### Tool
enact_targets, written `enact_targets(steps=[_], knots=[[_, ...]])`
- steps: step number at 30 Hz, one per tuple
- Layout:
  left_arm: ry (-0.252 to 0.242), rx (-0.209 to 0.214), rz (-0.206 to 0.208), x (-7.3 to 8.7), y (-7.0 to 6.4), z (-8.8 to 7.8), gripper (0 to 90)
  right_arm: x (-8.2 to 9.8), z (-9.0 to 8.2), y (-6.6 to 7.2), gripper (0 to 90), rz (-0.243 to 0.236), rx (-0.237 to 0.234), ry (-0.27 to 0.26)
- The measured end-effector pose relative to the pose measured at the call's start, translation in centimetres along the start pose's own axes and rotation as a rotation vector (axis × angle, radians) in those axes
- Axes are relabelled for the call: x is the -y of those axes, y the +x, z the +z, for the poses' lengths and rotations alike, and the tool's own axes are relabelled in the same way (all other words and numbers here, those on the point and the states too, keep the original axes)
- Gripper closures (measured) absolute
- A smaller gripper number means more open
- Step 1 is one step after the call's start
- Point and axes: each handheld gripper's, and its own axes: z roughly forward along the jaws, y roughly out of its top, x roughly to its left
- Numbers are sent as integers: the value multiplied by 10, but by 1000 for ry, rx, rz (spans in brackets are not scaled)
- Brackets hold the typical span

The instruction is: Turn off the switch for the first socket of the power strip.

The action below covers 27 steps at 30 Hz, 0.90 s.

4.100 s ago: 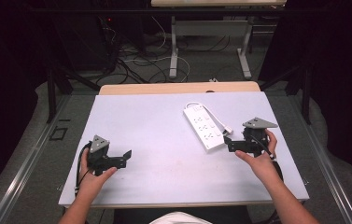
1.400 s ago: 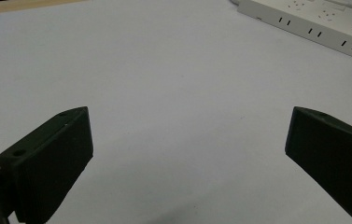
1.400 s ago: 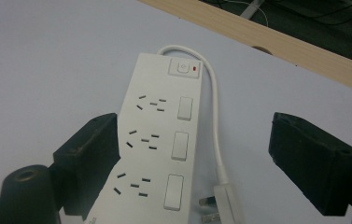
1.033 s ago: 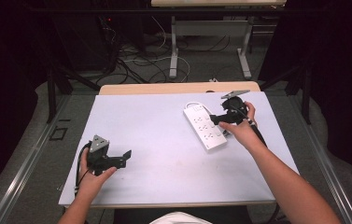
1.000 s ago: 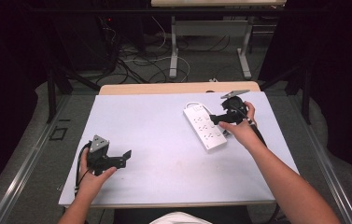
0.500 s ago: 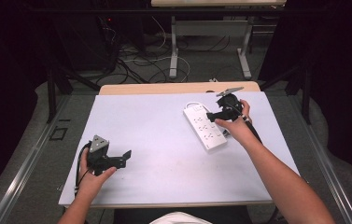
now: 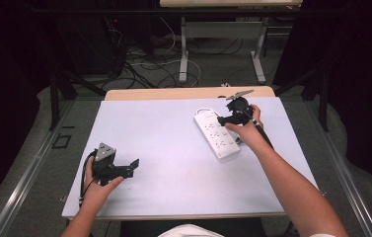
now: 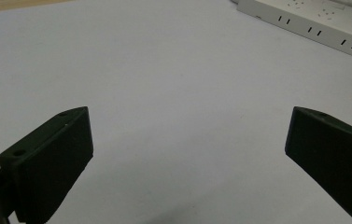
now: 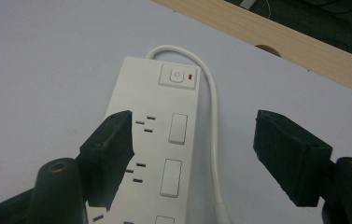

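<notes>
A white power strip (image 7: 216,135) lies on the right half of the pale table (image 7: 173,148), with its white cord (image 9: 214,135) curving out of the far end. My right gripper (image 7: 221,120) hovers over the strip's far end, open. In the right gripper view its jaws stand wide apart above the power strip (image 9: 157,154), near the switch with a red light (image 9: 178,76). My left gripper (image 7: 133,167) rests near the table's front left, open, with nothing between its jaws. The left gripper view shows the power strip (image 8: 313,28) far off at the top right.
A wooden table edge (image 7: 188,93) runs behind the pale sheet. Beyond it, cables (image 7: 144,64) and table legs (image 7: 183,49) stand on the floor. Bare table surface lies between the two grippers.
My right gripper has moved away from me and leftward, from beside the strip's near right side to above its far end. The left gripper has stayed put.
</notes>
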Motion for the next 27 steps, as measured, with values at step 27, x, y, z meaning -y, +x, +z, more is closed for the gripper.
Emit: enact_targets(steps=[27], knots=[[-2,1,-1,0,0,0,12,-3,26,-8,394,69,31,73]])
